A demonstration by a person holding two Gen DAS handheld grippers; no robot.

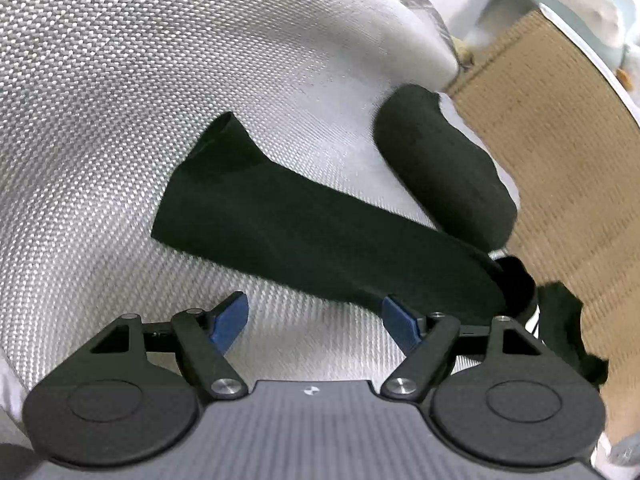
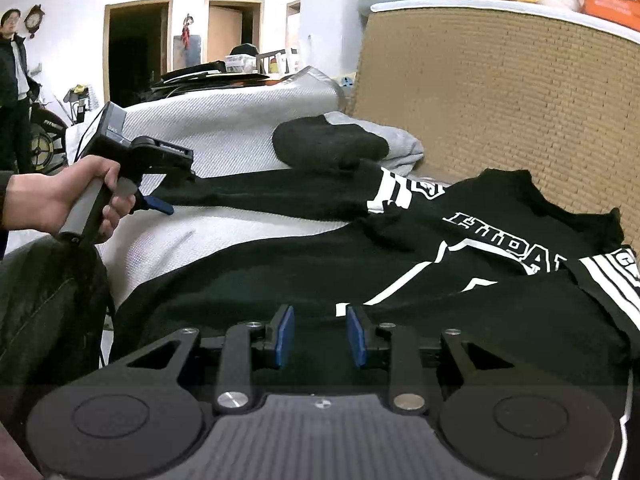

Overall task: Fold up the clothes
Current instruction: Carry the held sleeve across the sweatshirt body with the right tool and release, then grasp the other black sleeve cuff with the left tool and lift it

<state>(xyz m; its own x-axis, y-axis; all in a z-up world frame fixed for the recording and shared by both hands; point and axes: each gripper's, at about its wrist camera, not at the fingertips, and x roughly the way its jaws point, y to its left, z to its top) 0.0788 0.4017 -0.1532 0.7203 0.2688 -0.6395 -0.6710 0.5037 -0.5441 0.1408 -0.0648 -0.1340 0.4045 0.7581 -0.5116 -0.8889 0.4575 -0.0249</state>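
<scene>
A black long-sleeved knit sweater with white block lettering and white stripes (image 2: pixel 400 264) is seen spread chest-up across a white woven-textured cover (image 1: pixel 120 120), with its neck end towards a tan ribbed upright panel (image 2: pixel 500 100). One long black sleeve (image 1: pixel 280 232) is stretched out sideways over the cover, its cuff end lying flat. A separate small rolled black fabric bundle (image 1: pixel 444 168) is seen just beyond the sleeve, near the panel.

The left tool (image 1: pixel 314 320) is held low just beside the sleeve's edge, its blue pads spread wide with nothing between them. The right tool (image 2: pixel 320 340) is poised over the sweater's lower body, its pads parted with a clear gap and no cloth caught.

The garment is judged soft, limp and light, with no stiffness: it is expected to sag and drag wherever it is not supported, and the knit may cling to the rough cover. A firm pinch at a doubled edge is advised, such as the cuff, hem or shoulder seam, since a single layer mid-panel may slip or bunch. Whether the sleeve is laid out for folding inward cannot be settled.
</scene>
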